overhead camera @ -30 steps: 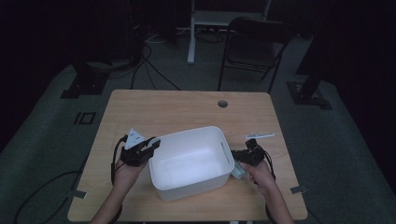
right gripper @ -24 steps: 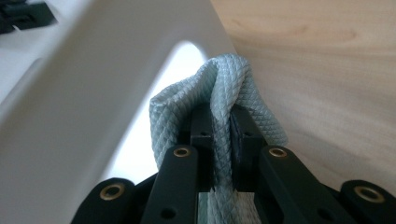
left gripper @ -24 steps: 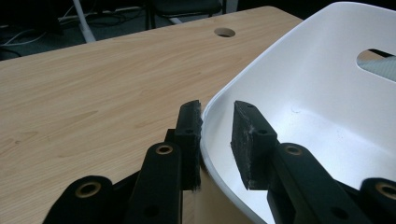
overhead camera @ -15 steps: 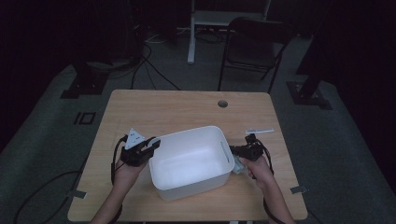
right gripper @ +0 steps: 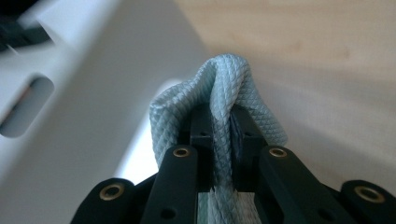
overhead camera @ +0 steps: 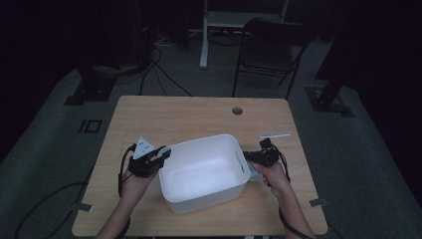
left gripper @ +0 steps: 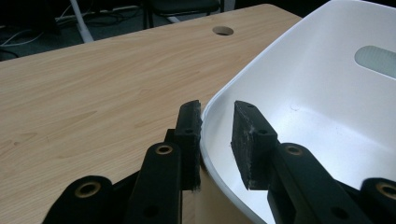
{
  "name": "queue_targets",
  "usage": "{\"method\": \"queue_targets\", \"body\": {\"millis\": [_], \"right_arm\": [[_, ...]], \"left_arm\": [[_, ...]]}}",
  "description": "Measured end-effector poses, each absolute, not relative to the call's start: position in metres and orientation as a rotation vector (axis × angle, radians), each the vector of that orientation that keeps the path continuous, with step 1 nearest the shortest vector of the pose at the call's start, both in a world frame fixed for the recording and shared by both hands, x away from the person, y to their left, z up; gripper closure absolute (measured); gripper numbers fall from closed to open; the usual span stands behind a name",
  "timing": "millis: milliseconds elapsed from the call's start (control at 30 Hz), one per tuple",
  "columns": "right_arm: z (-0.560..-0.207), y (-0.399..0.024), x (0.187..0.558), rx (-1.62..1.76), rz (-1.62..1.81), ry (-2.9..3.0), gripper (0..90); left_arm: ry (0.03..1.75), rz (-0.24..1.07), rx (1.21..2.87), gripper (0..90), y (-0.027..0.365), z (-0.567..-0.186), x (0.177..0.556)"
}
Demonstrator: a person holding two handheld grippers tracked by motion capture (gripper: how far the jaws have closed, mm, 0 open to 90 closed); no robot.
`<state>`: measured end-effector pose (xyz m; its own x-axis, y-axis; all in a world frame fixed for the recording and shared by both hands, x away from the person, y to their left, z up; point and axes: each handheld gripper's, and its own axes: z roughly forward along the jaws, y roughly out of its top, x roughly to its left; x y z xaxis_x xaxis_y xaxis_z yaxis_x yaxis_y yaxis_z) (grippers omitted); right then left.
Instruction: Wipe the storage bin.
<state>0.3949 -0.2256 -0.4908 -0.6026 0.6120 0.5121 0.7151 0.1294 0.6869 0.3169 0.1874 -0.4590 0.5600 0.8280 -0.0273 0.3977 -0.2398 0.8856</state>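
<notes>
One white tub [overhead camera: 204, 172], one pale-blue cloth [right gripper: 219, 98] — two grippers, fingers [left gripper: 189, 135] astride tub rim.

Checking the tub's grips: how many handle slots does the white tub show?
2. One slot is in the tub's wall by the right claw, which pinches a cloth just outside it. The other appears beside that claw in the right gripper view.
</notes>
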Motion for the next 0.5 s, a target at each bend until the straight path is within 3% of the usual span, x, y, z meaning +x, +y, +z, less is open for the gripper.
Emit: {"method": "queue_targets", "body": {"millis": [233,500], "right_arm": [[-0.469,-0.222,0.403,-1.32,-1.598,-2.276,82.0],[-0.5,-0.212,0.414,-1.4,-1.426,-2.3,82.8]], "left_arm": [[1.004,0.591,1.849,72.7,0.186,-0.459,0.316],[1.025,0.629,1.844,72.9,0.182,-0.459,0.314]]}}
